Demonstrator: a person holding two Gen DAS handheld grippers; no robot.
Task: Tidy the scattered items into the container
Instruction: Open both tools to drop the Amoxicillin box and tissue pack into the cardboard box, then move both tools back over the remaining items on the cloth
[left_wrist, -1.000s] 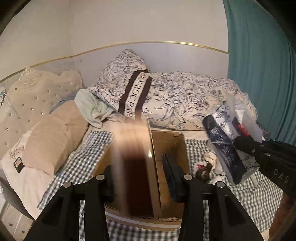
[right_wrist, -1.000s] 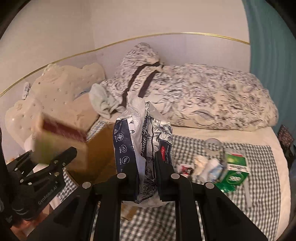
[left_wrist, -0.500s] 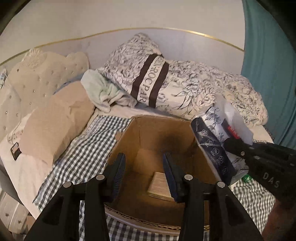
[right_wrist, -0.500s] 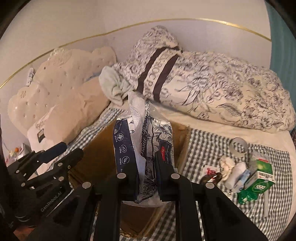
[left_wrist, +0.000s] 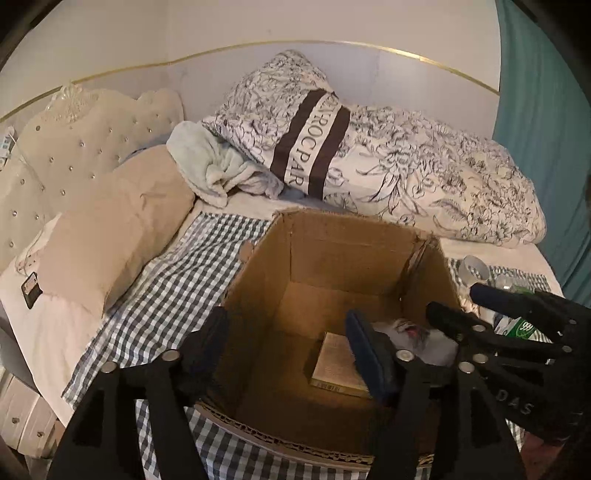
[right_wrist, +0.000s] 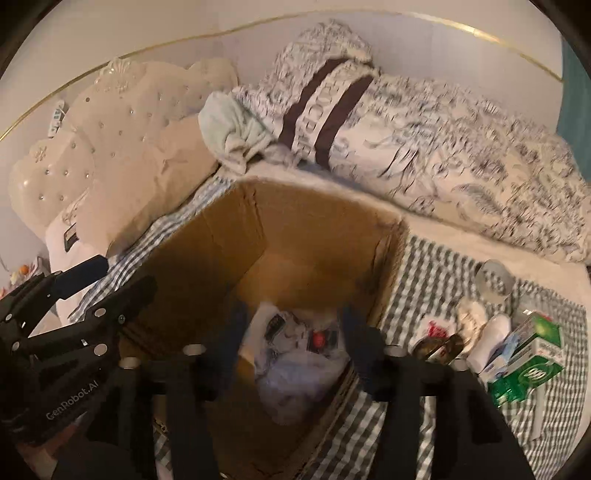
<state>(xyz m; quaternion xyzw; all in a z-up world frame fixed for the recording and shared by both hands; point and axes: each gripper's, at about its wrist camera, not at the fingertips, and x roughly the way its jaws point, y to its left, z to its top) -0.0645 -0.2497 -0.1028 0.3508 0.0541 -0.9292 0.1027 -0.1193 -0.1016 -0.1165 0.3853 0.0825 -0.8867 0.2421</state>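
Note:
An open cardboard box (left_wrist: 325, 240) (right_wrist: 229, 236) stands on the checked bed cloth. A flat tan book (left_wrist: 334, 363) lies on its floor, with a plastic tissue pack (left_wrist: 417, 332) (right_wrist: 295, 343) beside it. My left gripper (left_wrist: 288, 347) is open and empty above the box's near edge. My right gripper (right_wrist: 291, 343) is open and empty above the box, the pack lying below between its fingers. The right gripper also shows in the left wrist view (left_wrist: 517, 332). Scattered items lie right of the box: a green carton (right_wrist: 532, 365), white rolls (right_wrist: 491, 332), a red-printed packet (right_wrist: 436, 328), a tape ring (right_wrist: 493, 277).
A floral duvet (left_wrist: 424, 166) and striped pillow (left_wrist: 310, 136) lie behind the box. A beige pillow (left_wrist: 110, 229) and tufted headboard (left_wrist: 74, 140) are at the left, with a pale towel (left_wrist: 210, 166). A teal curtain (left_wrist: 546, 129) hangs at the right.
The book dropped from my left gripper into the box. My right gripper moved over the box, opened, and the tissue pack now lies inside.

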